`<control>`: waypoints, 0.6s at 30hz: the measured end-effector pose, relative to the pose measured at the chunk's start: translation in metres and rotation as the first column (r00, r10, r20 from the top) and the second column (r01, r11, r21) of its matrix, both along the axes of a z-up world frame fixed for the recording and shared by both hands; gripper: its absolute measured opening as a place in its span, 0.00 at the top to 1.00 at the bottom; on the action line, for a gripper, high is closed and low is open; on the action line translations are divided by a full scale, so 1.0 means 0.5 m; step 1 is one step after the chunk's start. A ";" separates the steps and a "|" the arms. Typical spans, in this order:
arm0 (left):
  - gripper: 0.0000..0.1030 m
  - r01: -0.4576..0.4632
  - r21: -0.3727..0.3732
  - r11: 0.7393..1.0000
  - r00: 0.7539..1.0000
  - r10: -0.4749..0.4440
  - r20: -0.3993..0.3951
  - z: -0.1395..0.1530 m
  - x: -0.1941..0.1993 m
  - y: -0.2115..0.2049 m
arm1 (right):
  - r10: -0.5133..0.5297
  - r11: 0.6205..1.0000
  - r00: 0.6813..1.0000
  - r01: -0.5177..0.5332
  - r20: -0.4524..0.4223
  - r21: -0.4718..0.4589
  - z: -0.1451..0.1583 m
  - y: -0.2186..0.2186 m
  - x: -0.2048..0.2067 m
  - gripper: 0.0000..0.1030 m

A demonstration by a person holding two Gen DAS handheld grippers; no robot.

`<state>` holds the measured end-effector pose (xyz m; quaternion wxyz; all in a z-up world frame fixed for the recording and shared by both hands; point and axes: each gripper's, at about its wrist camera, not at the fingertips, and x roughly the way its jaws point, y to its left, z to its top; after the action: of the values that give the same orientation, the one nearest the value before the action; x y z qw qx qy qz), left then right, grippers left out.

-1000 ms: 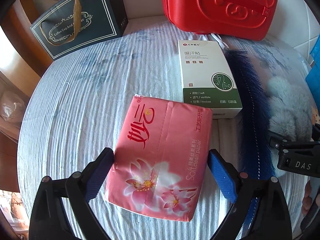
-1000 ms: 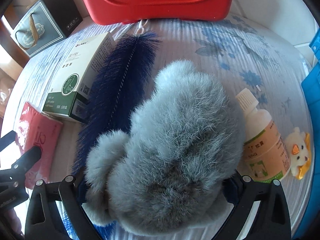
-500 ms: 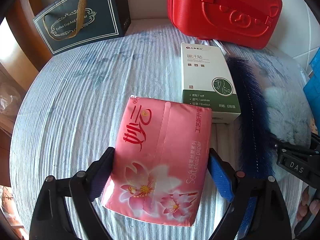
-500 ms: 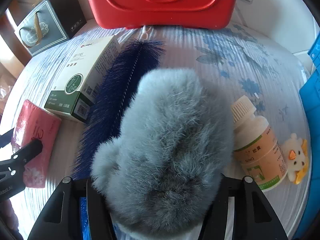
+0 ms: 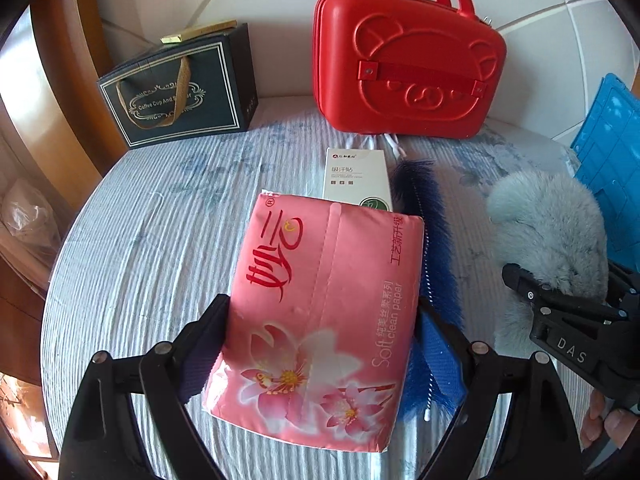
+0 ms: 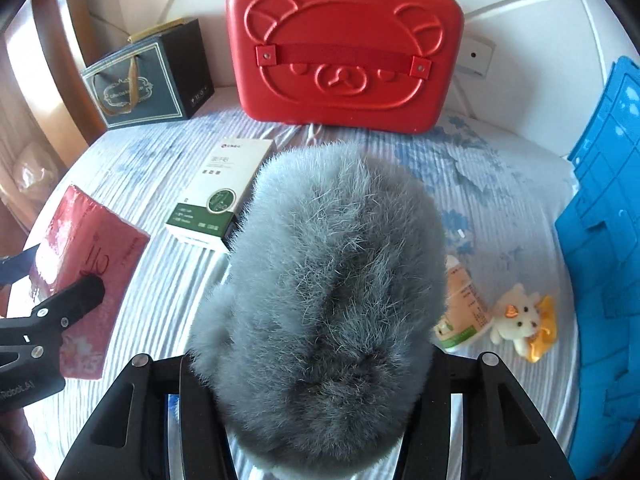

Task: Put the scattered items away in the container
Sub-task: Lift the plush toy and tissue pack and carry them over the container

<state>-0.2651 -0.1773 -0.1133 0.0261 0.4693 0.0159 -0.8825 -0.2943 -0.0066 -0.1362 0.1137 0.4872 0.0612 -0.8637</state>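
My left gripper [image 5: 320, 320] is shut on a pink tissue pack [image 5: 320, 300] and holds it above the striped bedsheet [image 5: 152, 232]. My right gripper [image 6: 316, 364] is shut on a grey furry item [image 6: 324, 288], lifted off the sheet; it also shows in the left wrist view [image 5: 552, 232]. The fur hides the right fingertips. The tissue pack shows at the left of the right wrist view [image 6: 88, 264]. A blue container [image 6: 604, 272] stands at the right edge. A white and green box [image 6: 220, 196], a dark blue brush [image 5: 432, 240], a small bottle [image 6: 460, 312] and a small plush toy [image 6: 520, 320] lie on the sheet.
A red bear-face case [image 6: 340, 52] stands upright at the back against the wall. A dark gift bag [image 6: 148, 80] stands at the back left. A wooden frame [image 5: 60, 80] borders the left side.
Both grippers have risen, lifting the tissue pack and the grey furry item off the sheet. The view now reaches higher up the wall and shows the blue container.
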 end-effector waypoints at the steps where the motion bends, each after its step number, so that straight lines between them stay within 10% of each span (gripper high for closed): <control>1: 0.14 0.001 -0.001 1.000 1.000 -0.001 -0.015 0.015 0.014 0.006 | 0.002 1.000 1.000 -0.002 -0.013 -0.003 0.015 0.004 0.012 0.53; 18: 0.14 -0.076 -0.042 0.996 0.968 0.064 -0.242 0.236 0.272 0.145 | 0.083 0.993 0.960 -0.102 -0.268 -0.058 0.268 0.116 0.253 0.53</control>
<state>-0.1290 -0.1046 0.0047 0.0672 0.3572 0.0129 -0.9315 -0.1678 0.0514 -0.0023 0.1622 0.3594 0.0677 -0.9165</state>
